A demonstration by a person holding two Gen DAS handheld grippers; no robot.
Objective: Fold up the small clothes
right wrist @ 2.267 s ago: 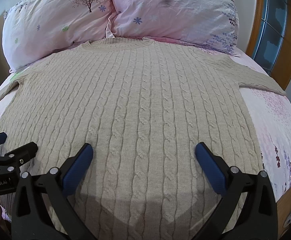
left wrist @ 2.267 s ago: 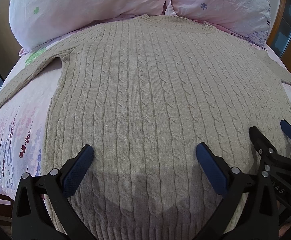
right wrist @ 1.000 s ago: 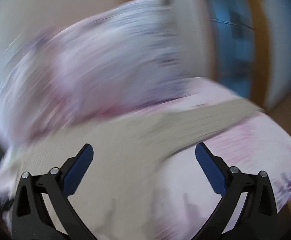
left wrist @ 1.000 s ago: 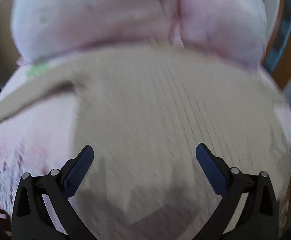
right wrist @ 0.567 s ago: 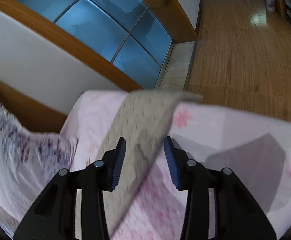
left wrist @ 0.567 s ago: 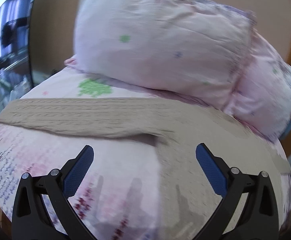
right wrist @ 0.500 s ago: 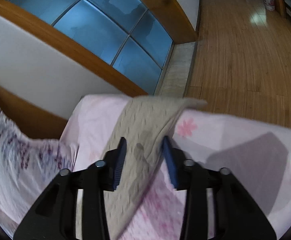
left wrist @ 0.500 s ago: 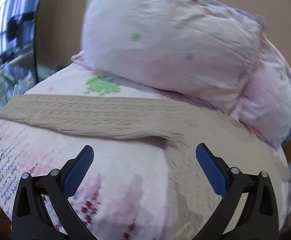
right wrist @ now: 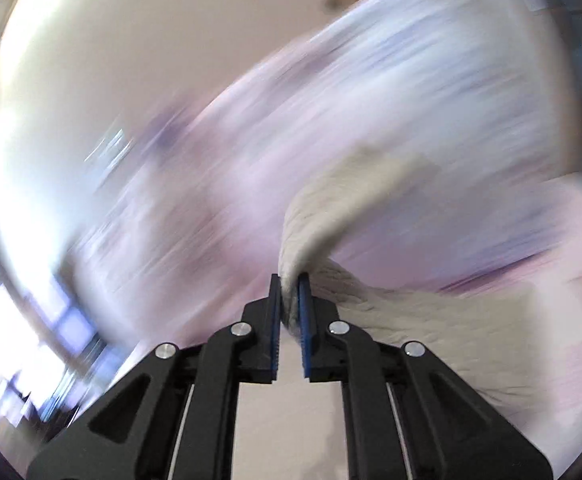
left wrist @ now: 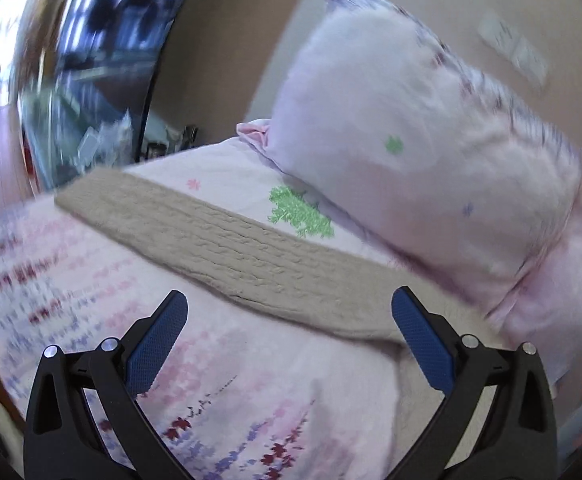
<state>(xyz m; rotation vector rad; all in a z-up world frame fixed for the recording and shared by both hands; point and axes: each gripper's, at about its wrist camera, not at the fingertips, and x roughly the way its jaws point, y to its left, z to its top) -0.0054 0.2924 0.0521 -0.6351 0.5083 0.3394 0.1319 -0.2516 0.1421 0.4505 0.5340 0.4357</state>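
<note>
Right tool [right wrist: 289, 298]: clenched on the sweater's right sleeve [right wrist: 331, 216], which I held lifted off the bed, presumably to fold it inward. Left tool [left wrist: 289, 334]: released wide, poised over the left sleeve [left wrist: 227, 248], which lay flat on the floral bedsheet [left wrist: 251, 392] beside the pillow [left wrist: 411, 168], ready for grasping.

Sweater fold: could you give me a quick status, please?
Right gripper shut on the sweater sleeve, lifted. Left gripper open above the other sleeve, flat on the bed. Pillow behind, not obstructing.
</note>
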